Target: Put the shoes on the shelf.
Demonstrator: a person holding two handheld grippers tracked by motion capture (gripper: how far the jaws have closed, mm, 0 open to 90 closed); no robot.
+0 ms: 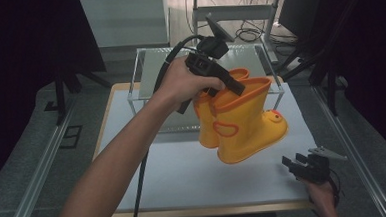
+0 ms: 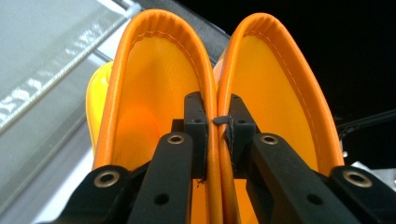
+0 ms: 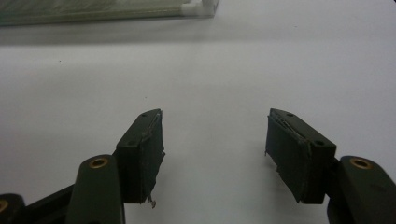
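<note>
Yellow rubber boots point(image 1: 241, 118), orange-rimmed, duck-faced toe

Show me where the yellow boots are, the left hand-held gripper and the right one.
yellow boots point(image 1: 242, 128): high view, shaft of nearer boot.
left hand-held gripper point(image 2: 217, 122): left gripper view, between fingertips.
right hand-held gripper point(image 3: 215, 140): right gripper view, between fingertips.

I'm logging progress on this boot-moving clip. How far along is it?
Done: the left gripper has pinched both yellow boots together by their orange rims. In hand: they hang tilted above the white table. Left: setting them down, perhaps at the clear rack. The right gripper waits open.
</note>
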